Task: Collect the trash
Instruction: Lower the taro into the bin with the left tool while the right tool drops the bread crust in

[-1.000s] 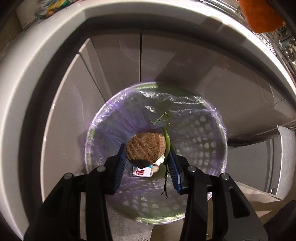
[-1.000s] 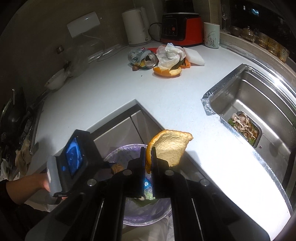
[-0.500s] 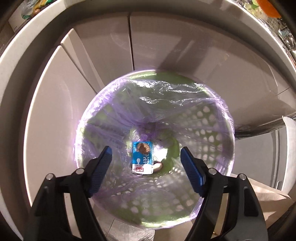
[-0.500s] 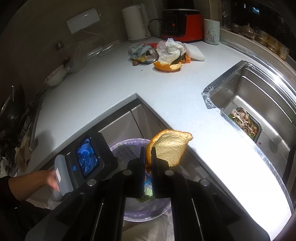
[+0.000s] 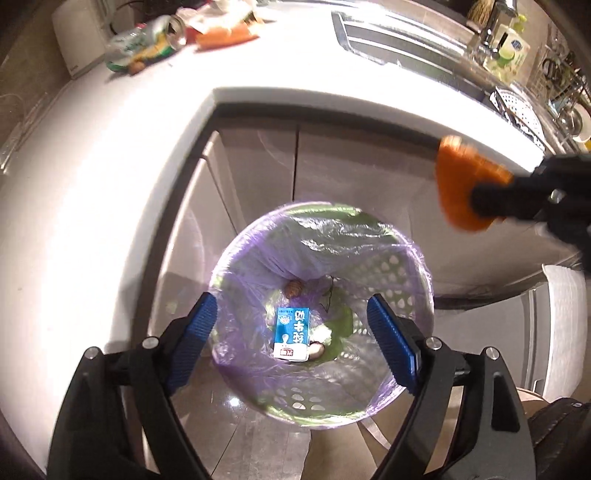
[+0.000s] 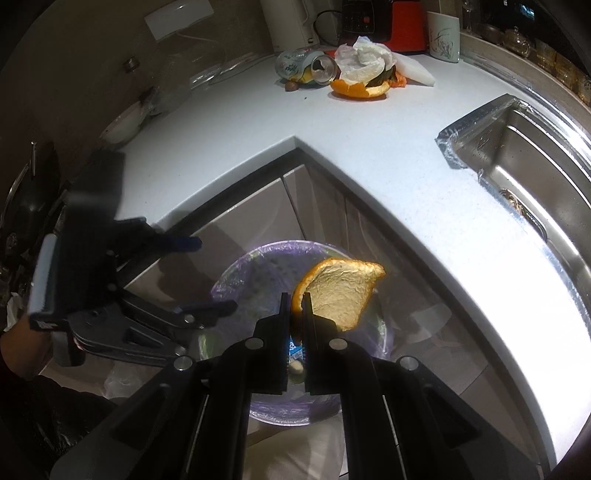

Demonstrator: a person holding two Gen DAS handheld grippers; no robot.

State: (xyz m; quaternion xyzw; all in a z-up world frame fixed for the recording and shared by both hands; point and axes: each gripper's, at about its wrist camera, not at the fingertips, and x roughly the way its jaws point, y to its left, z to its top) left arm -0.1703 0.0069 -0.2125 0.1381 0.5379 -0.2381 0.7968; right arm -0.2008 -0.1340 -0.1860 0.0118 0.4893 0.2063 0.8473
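Note:
A green trash basket lined with a purple bag (image 5: 402, 266) stands on the floor below the counter corner; it also shows in the right wrist view (image 6: 236, 273). Inside lie a blue milk carton (image 5: 292, 332) and a brown round husk (image 5: 293, 289). My left gripper (image 5: 295, 332) is open and empty above the basket; it shows in the right wrist view (image 6: 210, 275). My right gripper (image 6: 295, 306) is shut on an orange peel (image 6: 340, 291) above the basket's rim; the peel shows in the left wrist view (image 5: 461, 181).
On the white counter (image 6: 369, 147) lie a crushed can (image 6: 306, 68), crumpled paper (image 6: 365, 59) and another orange peel (image 6: 360, 88). A steel sink (image 6: 535, 147) is at the right. A kettle (image 6: 291, 22) and red cooker (image 6: 402, 22) stand at the back.
My left gripper opened and dropped the brown husk and green stem into the basket, then rose away from it. My right gripper with the peel moved over the basket.

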